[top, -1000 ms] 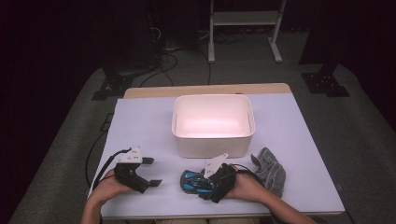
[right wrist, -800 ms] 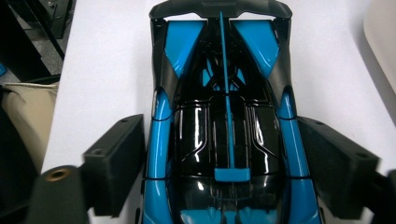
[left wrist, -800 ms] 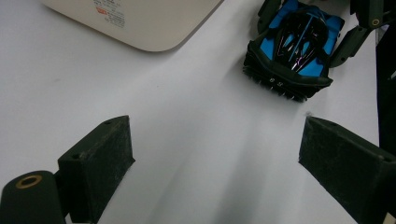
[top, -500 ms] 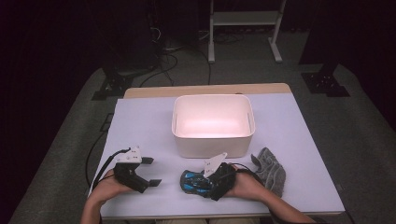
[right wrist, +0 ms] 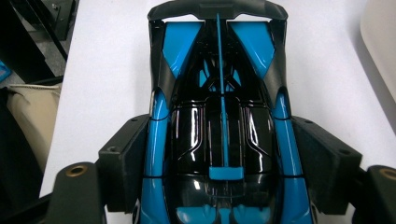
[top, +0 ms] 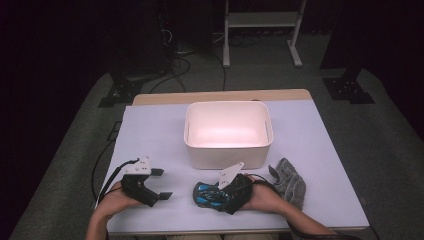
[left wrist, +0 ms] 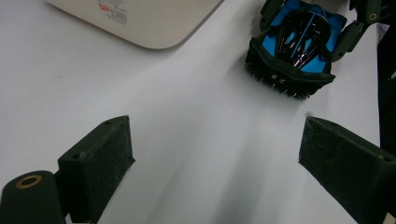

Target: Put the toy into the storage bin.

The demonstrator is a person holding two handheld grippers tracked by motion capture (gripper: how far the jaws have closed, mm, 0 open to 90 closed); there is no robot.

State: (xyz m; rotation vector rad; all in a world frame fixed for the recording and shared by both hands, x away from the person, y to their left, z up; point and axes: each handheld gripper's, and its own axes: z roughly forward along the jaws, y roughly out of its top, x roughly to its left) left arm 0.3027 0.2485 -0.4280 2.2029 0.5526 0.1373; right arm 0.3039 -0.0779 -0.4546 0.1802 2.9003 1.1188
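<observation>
**Right tool clamped on blue toy car, left tool idle**

I see the blue and black toy car [right wrist: 219, 126] on the white surface [top: 325, 150], near the front edge, just in front of the cream plastic bin [top: 228, 132] and apart from it. My right tool [right wrist: 219, 172] sits over the car along its length. Its jaws have just been closing, and in the right gripper view both pads [right wrist: 128, 163] now press on the car's blue flanks, one on each side of the cabin. The car's wheels rest on the surface; it is level.

In the high view the right tool [top: 232, 192] lies low by the person's right hand [top: 262, 197], with the car [top: 210, 194] poking out to its left. A crumpled grey cloth [top: 290, 181] lies just to the right of that hand, beside the bin's near right corner.

My left tool [top: 159, 184] rests at the front left of the surface, well apart from the car, jaws spread wide with bare surface between them. In the left gripper view the car [left wrist: 296, 46] shows farther off, gripped by the other tool.
</observation>
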